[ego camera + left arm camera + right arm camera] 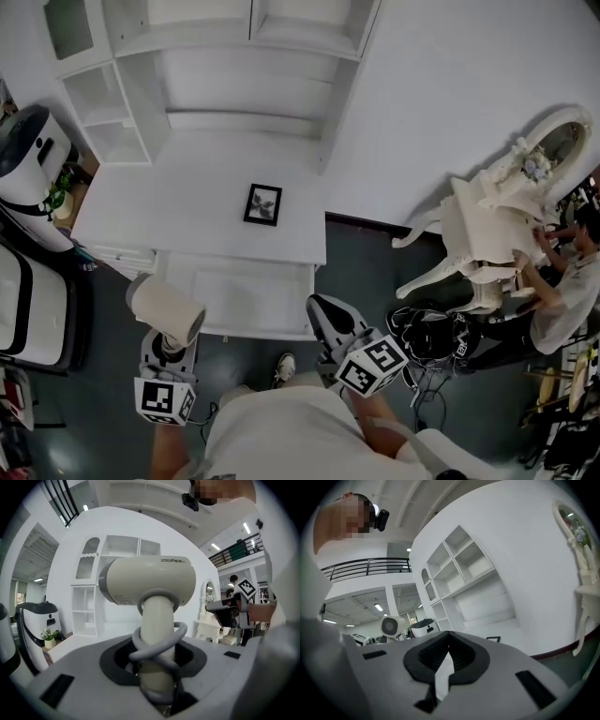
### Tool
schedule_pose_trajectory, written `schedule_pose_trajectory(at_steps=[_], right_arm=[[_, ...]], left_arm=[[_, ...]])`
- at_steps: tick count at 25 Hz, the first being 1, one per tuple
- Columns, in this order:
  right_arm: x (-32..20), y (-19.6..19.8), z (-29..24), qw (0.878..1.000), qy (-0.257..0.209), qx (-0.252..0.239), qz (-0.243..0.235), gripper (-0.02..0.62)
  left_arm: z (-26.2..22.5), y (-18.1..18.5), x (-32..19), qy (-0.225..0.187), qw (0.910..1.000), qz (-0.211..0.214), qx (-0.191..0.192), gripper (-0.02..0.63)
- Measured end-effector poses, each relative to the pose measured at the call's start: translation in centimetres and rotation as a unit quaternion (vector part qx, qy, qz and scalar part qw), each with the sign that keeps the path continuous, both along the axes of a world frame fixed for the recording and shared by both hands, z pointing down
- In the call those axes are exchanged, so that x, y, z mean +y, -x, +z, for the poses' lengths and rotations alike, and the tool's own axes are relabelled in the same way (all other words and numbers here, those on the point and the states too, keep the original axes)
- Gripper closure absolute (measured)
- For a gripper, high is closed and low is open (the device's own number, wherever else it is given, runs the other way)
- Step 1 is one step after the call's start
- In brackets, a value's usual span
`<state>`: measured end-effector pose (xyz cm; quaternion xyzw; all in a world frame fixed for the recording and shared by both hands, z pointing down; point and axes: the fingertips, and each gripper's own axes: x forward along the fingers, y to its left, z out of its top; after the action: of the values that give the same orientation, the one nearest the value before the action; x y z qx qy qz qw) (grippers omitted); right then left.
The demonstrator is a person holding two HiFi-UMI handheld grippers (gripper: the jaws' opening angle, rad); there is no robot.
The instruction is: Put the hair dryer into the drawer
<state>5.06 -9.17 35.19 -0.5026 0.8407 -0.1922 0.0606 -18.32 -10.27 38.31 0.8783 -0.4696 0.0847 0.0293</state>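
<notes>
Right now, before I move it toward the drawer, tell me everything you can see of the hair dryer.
The hair dryer is cream-white, smooth plastic by its look, with a short round barrel, a grey band at one end and faint lettering on top. Its thick handle points down into the left gripper, whose fingers clamp it. A grey cord is wound round the handle. It is held in front of the white desk, by the left end of the pulled-out drawer.
</notes>
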Motion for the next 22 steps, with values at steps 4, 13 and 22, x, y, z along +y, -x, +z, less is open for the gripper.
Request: schedule_pose_trajectory(at_steps=[4,13,22], right_arm=[[-2.8,-1.2,0.8,1.000,0.011,0.002,-0.020,0.588],[-6.0,-2.9,3.1,0.998,0.035,0.007,-0.055,0.588],[-7.3,-1.3,6.6,0.994,0.064,0.013,-0.086,0.588]], left_arm=[[2.9,-1.7,-2.8,0.031,0.9995,0.006,-0.005,0.440],[12.3,-4.8,-7.1,0.105,0.9850,0.059,-0.123,0.440],[21.7,-7.4,-9.0,0.198,0.9589,0.100,-0.178,0.440]])
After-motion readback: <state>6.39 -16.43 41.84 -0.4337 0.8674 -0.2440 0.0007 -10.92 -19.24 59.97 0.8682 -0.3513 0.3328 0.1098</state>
